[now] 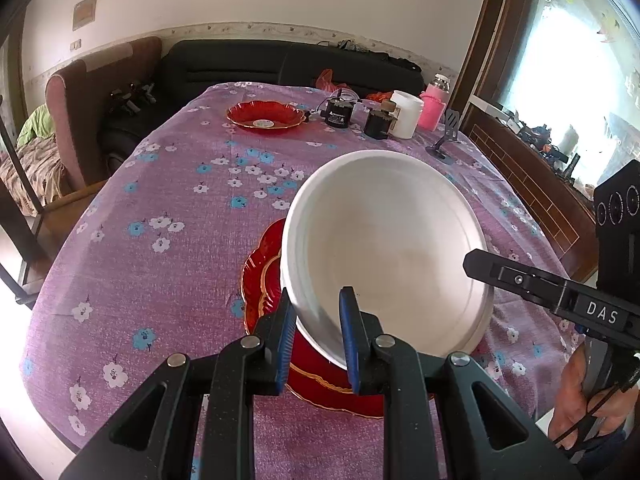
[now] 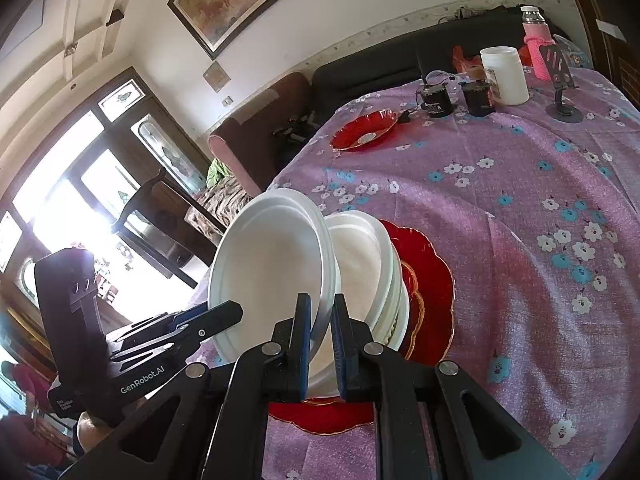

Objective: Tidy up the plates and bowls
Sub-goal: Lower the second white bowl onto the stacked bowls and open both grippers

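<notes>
Both hand-held grippers — left (image 1: 316,334), right (image 2: 321,340) — pinch the tilted white plate's (image 1: 384,240) rim.

white plate (image 2: 272,264): tilted, above stacked white plates (image 2: 372,272) | red plate (image 2: 432,288): underneath

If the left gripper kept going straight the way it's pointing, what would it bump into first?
The left gripper already pinches the near rim of the tilted white plate, so pushing on would press into that plate first. Just beneath lies the red plate on the table; how close they sit is hard to judge.
</notes>
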`<state>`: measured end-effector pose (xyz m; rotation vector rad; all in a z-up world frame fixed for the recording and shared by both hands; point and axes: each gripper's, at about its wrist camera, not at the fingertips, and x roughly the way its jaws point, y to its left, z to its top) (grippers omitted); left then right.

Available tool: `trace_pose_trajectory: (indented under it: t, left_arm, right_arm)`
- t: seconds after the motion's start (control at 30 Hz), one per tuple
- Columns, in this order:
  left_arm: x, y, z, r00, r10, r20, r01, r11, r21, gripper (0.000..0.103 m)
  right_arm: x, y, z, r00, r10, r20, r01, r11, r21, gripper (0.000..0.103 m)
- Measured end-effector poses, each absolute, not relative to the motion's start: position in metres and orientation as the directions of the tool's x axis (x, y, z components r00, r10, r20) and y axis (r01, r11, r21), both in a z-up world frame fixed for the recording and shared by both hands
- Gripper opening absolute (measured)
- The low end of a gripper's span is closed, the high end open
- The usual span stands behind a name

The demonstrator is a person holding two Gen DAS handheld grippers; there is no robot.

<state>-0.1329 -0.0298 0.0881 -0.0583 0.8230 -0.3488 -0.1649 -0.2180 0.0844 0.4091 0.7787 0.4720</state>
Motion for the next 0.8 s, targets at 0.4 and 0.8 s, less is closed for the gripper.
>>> trace_pose_trajectory:
  t: [0.4,0.8]
  left_arm:
    - [-0.1299,-0.0335,0.0839,0.641,-0.300,-0.707,0.276,0.949,-0.153,0.020]
    - [-0.1300,-0.0346,0.0839,0.647,-0.296,-0.702,0.273,0.950,-0.150,0.023]
  right_arm:
    - [-0.1608,-0.2165,0.0809,0.619,0.535,-0.575,-0.245,0.827,0.506,0.012]
    - [-0.1619,-0.2136,0.0822,0.644,0.496,-0.582,-0.256,0.857,0.447,0.014]
